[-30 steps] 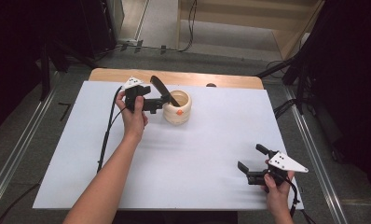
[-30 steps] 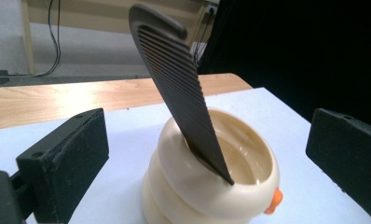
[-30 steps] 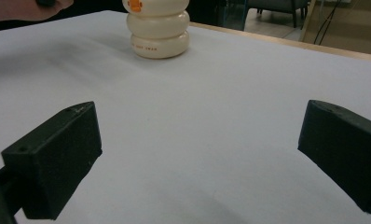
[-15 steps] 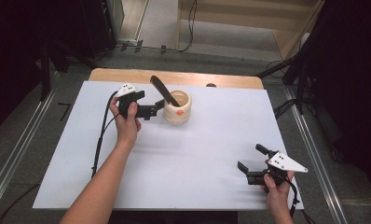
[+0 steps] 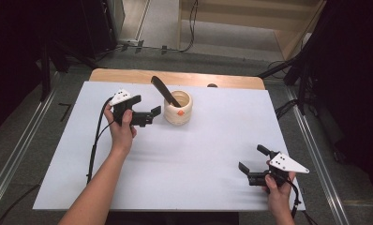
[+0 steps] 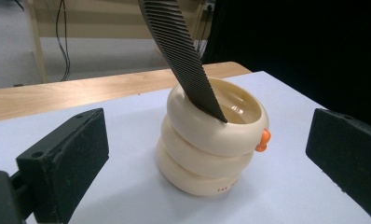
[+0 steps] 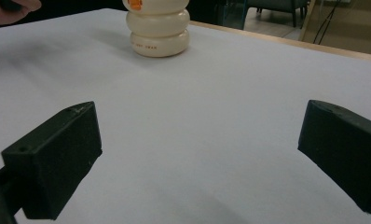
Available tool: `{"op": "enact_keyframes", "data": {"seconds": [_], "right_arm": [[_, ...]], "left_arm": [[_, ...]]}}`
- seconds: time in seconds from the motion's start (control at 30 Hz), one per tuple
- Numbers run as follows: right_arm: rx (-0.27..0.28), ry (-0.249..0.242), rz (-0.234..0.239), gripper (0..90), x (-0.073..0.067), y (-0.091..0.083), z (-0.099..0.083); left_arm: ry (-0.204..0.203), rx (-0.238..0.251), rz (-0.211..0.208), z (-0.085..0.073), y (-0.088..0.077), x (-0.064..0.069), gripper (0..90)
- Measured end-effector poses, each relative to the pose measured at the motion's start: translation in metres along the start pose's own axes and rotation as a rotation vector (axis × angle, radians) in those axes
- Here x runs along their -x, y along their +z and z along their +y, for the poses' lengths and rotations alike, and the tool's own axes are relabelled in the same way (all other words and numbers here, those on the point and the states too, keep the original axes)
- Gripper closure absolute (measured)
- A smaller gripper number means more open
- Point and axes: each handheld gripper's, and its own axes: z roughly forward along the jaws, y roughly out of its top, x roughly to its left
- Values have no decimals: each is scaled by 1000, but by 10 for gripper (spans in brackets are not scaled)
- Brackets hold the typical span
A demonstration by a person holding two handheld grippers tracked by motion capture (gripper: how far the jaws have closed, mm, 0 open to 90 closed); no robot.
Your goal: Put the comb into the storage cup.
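— We have a white tabletop [image 5: 184, 159] on a wooden base, with a dark room and trailing cables behind it. What stands on it?

— Only a cream, ringed ceramic holder [image 5: 178, 108] toward the far edge, with a small orange knob on its side. A black comb [image 5: 164, 90] leans in it, teeth end down inside and free end tilted up and away over the far rim.

— Which claw is nearer to the holder?

— Our left claw [image 5: 149, 115], clearly. It sits just beside the holder, on the side away from the right claw, pointing straight at it and not touching. In the left gripper view the holder [image 6: 211, 144] stands between the two jaws, a little beyond them, and the comb [image 6: 181, 53] slants upward above them.

— Released or clenched?

— Released: the jaws stand wide apart with nothing between the pads. Our right claw [image 5: 252, 172] is the same, spread and empty, resting well apart from the holder at the near corner; in the right gripper view the holder [image 7: 159, 30] is far off across bare tabletop.

— So what does the move turn on?

— We judge it is the comb's long axis. It runs steeply up from the holder's mouth, well above the left claw's line, so a grasp on the comb would need that claw raised and the jaws set across the blade.
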Motion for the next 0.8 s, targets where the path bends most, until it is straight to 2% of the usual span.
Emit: {"op": "enact_keyframes", "data": {"seconds": [0.3,0.6,0.8], "right_arm": [[-1,-3,0,0,0,0,0],[-3,-1,-2,0,-1,0,0],[-3,-2,-3,0,-1,0,0]], "left_arm": [[21,17,-12,-5,-14,5,0],[25,28,-26,-14,-28,8,0],[46,23,-20,-20,-37,10,0]]}}
